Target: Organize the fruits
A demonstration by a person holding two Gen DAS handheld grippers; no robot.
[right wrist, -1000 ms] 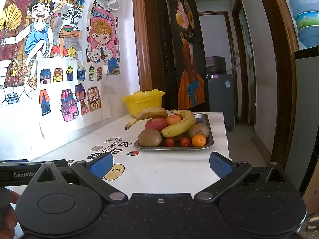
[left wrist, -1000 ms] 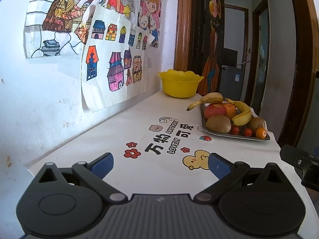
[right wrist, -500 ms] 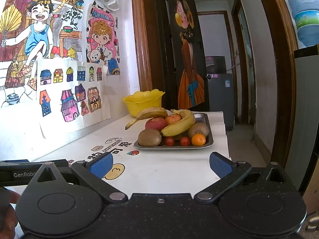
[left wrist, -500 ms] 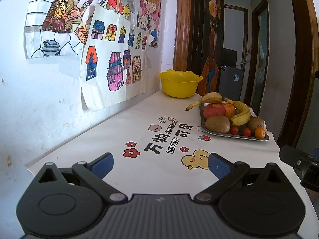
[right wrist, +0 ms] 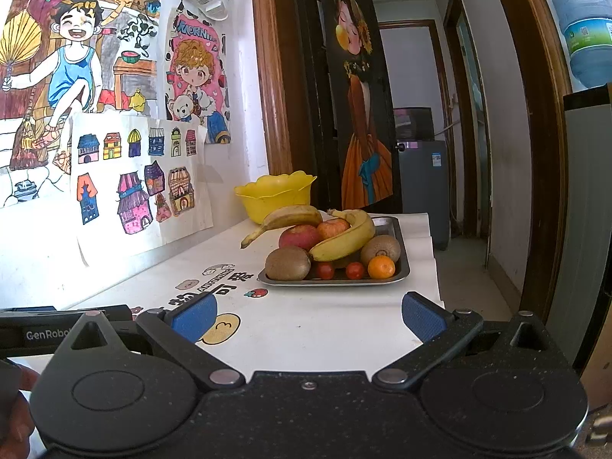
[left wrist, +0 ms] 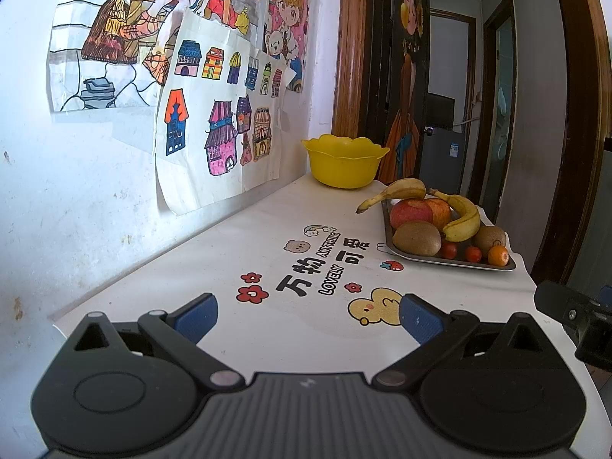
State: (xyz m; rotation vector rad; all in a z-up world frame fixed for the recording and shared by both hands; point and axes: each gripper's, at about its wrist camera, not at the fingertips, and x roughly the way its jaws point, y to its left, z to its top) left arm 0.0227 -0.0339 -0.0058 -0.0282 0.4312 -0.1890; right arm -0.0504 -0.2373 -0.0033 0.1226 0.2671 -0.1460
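All the fruit I can see sits piled on the metal tray (right wrist: 397, 229) at my 12 o'clock, near the far right edge of the counter (right wrist: 306, 329). Two bananas (right wrist: 344, 243) lie across the top, one with its tip hanging out past the tray's left rim. Beneath them are two apples (right wrist: 298, 235), and a kiwi (right wrist: 287, 263) sits at the front left with another at the right. Along the front edge run two cherry tomatoes (right wrist: 325, 270) and a small orange (right wrist: 381, 267).

The yellow bowl (left wrist: 346, 160) stands beyond the tray at about 11 o'clock, against the wall; I cannot see over its rim, so I cannot tell whether anything is in it.

My left gripper (left wrist: 308, 315) and right gripper (right wrist: 309, 315) both hang over the near end of the counter, well short of the tray. Each has its jaws spread wide and holds nothing.

How far along this is, I cannot settle. If organizing means gathering the fruit onto the tray, it lies that way now. If it means sorting the fruit from the tray into the bowl or into groups, then the whole mixed pile is left to do. Both readings fit the scene.
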